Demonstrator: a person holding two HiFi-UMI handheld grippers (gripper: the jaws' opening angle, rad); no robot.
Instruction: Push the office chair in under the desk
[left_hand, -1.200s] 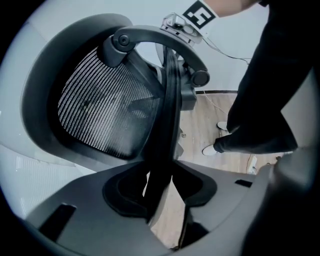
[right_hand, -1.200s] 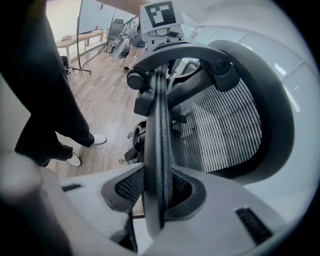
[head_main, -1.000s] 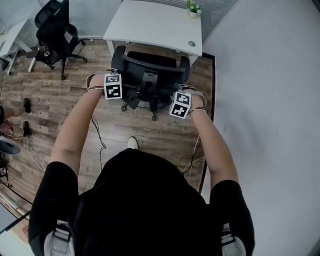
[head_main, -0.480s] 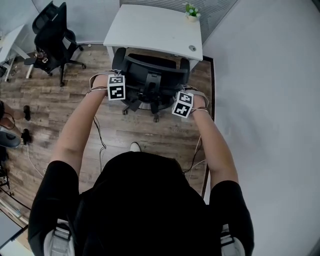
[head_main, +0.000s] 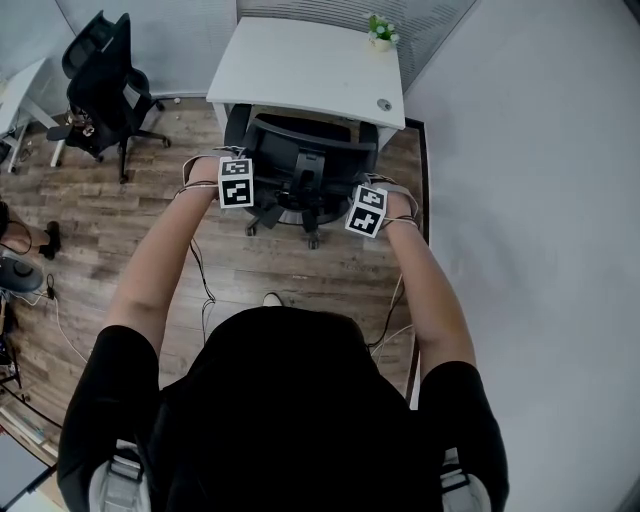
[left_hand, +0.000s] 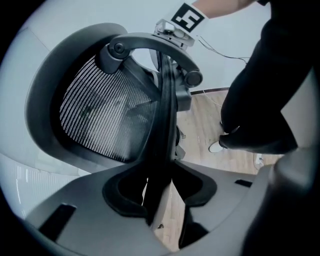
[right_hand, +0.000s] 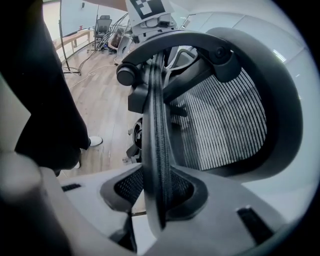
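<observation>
A black mesh office chair (head_main: 300, 150) stands at the white desk (head_main: 300, 60), its seat partly under the desktop. My left gripper (head_main: 238, 165) is at the left edge of the backrest and my right gripper (head_main: 366, 195) at the right edge. In the left gripper view the backrest (left_hand: 100, 110) runs edge-on between the jaws of the left gripper (left_hand: 160, 200), which are shut on its rim. In the right gripper view the backrest (right_hand: 220, 125) rim sits between the jaws of the right gripper (right_hand: 157, 195). Those jaws have just been opening slightly and still hold the rim.
A second black chair (head_main: 100, 75) stands at the far left by another table. A small potted plant (head_main: 381, 30) sits on the desk's far corner. A white wall (head_main: 520, 200) runs along the right. Cables (head_main: 30, 270) lie on the wooden floor at left.
The chair has rolled away from me toward the desk, with more of its seat under the desktop. Both grippers moved forward with the backrest.
</observation>
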